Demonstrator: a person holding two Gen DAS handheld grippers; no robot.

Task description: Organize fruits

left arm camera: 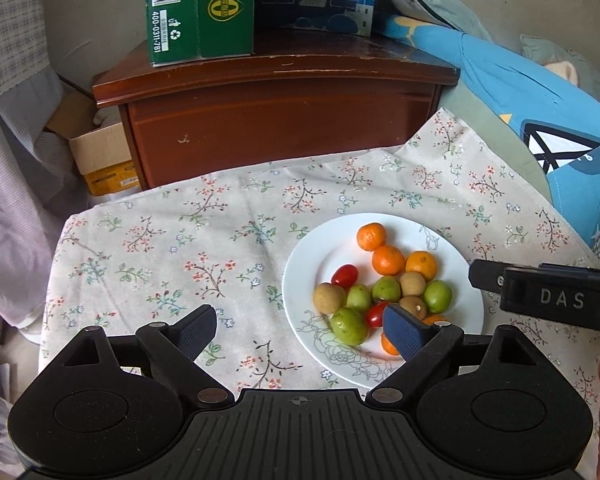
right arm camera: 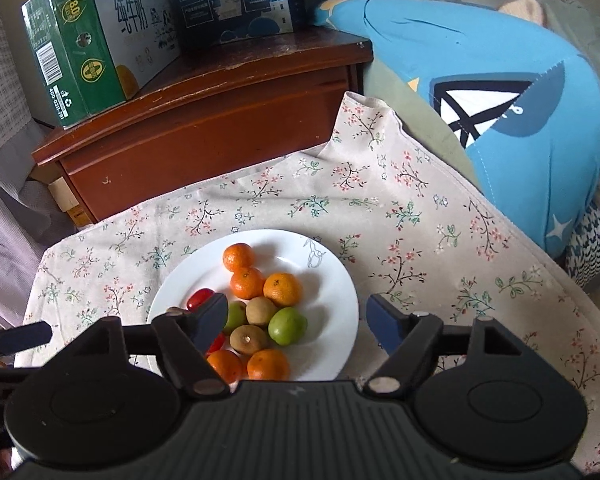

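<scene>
Resting on a round white plate (right arm camera: 332, 320) with a faint line-drawn flower motif, the fruits sit in a loose heap near the middle of the table: dimpled orange mandarins (right arm camera: 282, 289), smooth green plums (right arm camera: 287, 325), dull brown longans (right arm camera: 249, 338) and glossy red cherry tomatoes (left arm camera: 344, 274). Three mandarins cluster at the plate's far side, two more at its near rim in the right wrist view; the green and brown fruits touch one another between them.

Your left gripper (left arm camera: 300, 330) hangs low over the table with its fingers spread wide and nothing between them; its blue ribbed right pad (left arm camera: 404, 330) overlaps the plate's near edge, the left pad lies over bare cloth. Your right gripper (right arm camera: 296, 320) is likewise spread apart and empty, its left finger (right arm camera: 208, 316) in front of the tomatoes, its right finger just beyond the plate's rim.

Under the plate lies a beige tablecloth (left arm camera: 180, 248) printed with small red-flowered sprigs. Behind it stands a scuffed red-brown wooden cabinet (left arm camera: 280, 128) carrying a green milk carton box (right arm camera: 80, 56) and a dark blue box (right arm camera: 236, 0). A blue plush shark (right arm camera: 500, 80) lies to the right, an open cardboard box (left arm camera: 100, 156) at the left.
</scene>
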